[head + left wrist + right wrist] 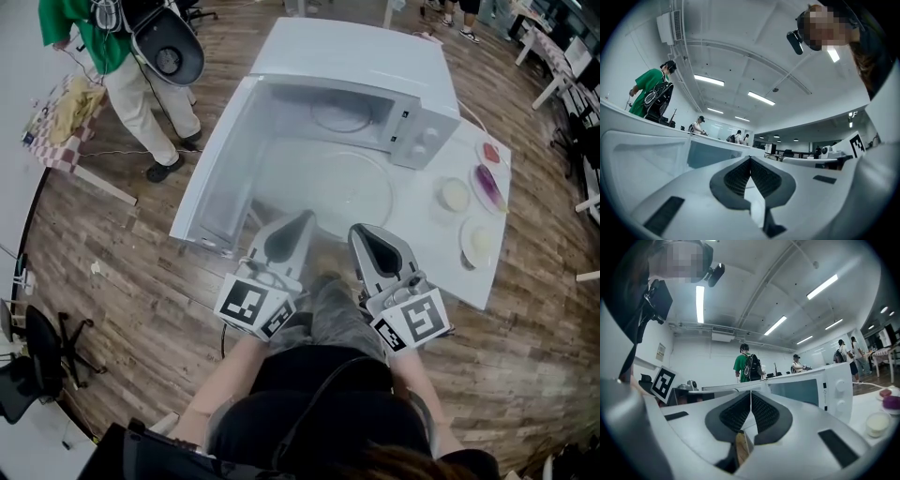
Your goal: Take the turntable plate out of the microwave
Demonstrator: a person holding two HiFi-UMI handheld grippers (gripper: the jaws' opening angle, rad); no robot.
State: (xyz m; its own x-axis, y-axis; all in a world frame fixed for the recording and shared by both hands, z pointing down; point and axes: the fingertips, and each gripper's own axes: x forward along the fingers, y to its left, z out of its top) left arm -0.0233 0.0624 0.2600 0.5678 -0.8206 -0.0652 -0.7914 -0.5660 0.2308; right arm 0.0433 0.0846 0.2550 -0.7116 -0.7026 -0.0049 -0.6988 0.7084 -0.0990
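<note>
Wood-plank floor (141, 281): surrounds the work area on all sides.

White rectangular tabletop (441, 267): carries everything described below.

White box-shaped microwave oven (356, 56): stands at the far side of the tabletop. Its windowed door (216, 169) is swung fully open to the left, and its control panel with two round knobs (417, 141) is at the right. A thin ring (342, 114) lies on the floor of the open cavity.

Person in a green top (103, 47): stands on the floor at the far left, well apart from the tabletop.

Clear round glass turntable plate (323, 192): out of the oven, lying flat on the tabletop just in front of the open cavity, between the door and the control panel.

My left gripper (302, 220): white, with a square-marker cube at its near end, and it points toward the oven. From the head view its tip falls over the near rim of the plate. Its ribbed dark pads (738, 177) meet at the tips, so the jaws are together with nothing between them.

My right gripper (359, 230): just right of the left one and parallel to it, also at the near rim of the plate. Its pads (736, 413) are likewise pressed together and empty.

Small dishes at the right end of the tabletop, well apart from the plate: a round one with cream contents (455, 195), an oval one with a purple item (487, 183), a pale one nearer me (478, 242) and a small red one farthest away (490, 152).
</note>
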